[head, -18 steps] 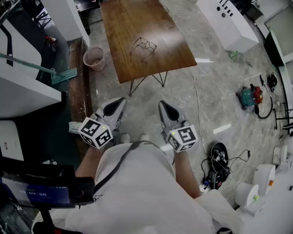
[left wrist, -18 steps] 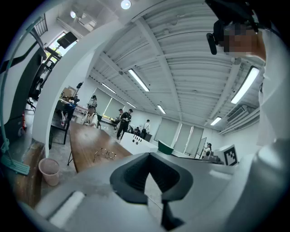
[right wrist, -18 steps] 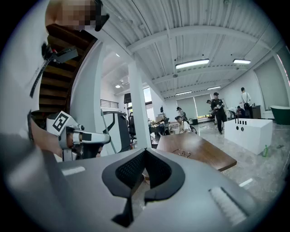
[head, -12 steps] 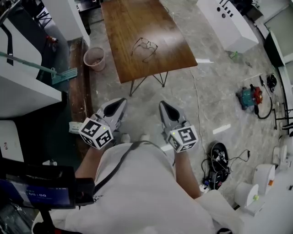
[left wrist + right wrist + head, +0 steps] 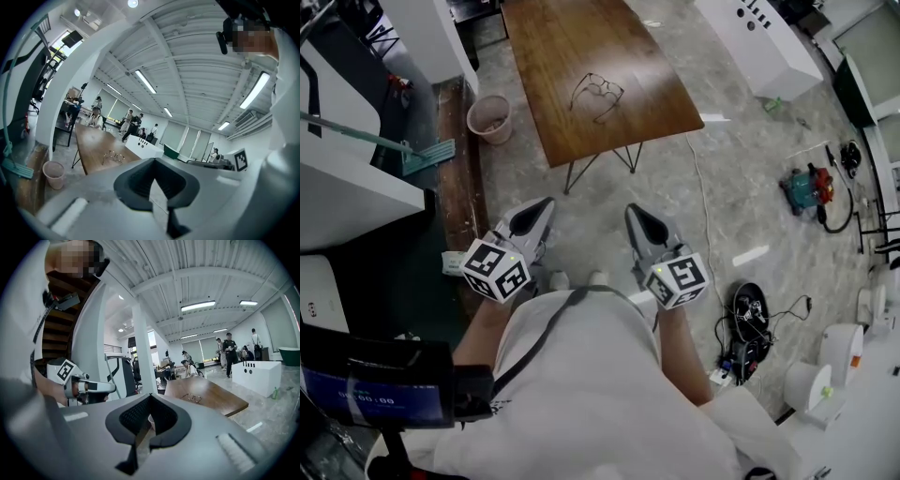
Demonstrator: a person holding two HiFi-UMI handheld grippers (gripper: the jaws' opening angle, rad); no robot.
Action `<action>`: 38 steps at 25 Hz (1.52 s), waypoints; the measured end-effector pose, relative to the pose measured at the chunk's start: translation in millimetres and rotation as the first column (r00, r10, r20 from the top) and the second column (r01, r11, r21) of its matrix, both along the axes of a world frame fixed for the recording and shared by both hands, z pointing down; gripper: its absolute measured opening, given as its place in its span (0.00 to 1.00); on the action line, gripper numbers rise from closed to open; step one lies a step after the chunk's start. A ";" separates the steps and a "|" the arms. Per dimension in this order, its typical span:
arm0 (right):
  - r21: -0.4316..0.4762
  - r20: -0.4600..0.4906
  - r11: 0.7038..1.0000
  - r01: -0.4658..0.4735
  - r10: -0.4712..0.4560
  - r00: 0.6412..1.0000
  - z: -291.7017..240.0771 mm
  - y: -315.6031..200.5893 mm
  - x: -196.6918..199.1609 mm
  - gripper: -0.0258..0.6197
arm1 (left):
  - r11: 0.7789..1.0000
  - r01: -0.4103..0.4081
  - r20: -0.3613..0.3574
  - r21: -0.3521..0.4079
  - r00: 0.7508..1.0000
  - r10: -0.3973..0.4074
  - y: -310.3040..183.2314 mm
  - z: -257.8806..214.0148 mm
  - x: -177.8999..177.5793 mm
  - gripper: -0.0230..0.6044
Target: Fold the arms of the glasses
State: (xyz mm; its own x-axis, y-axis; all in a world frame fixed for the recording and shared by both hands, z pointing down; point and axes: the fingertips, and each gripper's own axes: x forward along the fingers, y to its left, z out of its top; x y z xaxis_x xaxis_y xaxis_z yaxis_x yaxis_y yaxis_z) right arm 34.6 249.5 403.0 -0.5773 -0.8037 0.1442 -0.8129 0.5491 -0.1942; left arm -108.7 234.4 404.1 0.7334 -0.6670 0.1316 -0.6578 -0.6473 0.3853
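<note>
This looks like the approach step, with nothing gripped. The two tools, left tool (image 5: 544,204) and right tool (image 5: 633,212), are both clenched and empty. One pair of thin dark wire-framed glasses (image 5: 597,95), arms spread, lies on the single brown wooden surface (image 5: 553,56), well ahead of both tools. The next move calls for reaching forward, releasing the jaws and pinching one arm.

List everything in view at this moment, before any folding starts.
glasses: one, dark thin frame, arms unfolded, on the table
table: one, brown wood, ahead of the person
bin: one, pinkish, floor left of the table
mop: one, teal head, floor at left
cabinet: one, white, floor right of the table
machine: one, teal and red, floor at right
left claw: one, grey, shut, empty, held low
right claw: one, grey, shut, empty, beside it
</note>
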 end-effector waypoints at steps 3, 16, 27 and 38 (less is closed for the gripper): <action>-0.005 0.006 1.000 -0.019 0.019 1.000 2.4 0.9 -5.3 0.05 | 1.000 -0.006 -0.005 0.004 1.000 0.006 -3.0 1.3 -9.5 0.04; -0.031 0.000 0.996 -0.088 0.088 0.996 14.3 8.8 -11.9 0.05 | 0.999 -0.047 -0.004 0.017 0.999 0.047 5.4 9.2 -36.0 0.04; -0.029 0.008 0.998 -0.062 0.062 0.998 24.9 -46.4 -17.0 0.05 | 1.000 0.001 -0.015 0.000 1.000 -0.001 -39.9 22.6 -43.3 0.04; -0.025 0.014 0.999 0.021 -0.021 1.000 22.8 -151.2 14.1 0.05 | 1.000 0.029 0.032 0.012 0.999 -0.029 -132.4 11.6 2.2 0.04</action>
State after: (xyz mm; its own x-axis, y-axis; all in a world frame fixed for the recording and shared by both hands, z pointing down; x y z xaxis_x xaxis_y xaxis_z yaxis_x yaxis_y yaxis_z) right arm 48.7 98.3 425.8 -0.5959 -0.7877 0.1562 -0.7985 0.5607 -0.2190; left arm -106.5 102.0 415.7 0.7090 -0.6897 0.1472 -0.6885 -0.6318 0.3562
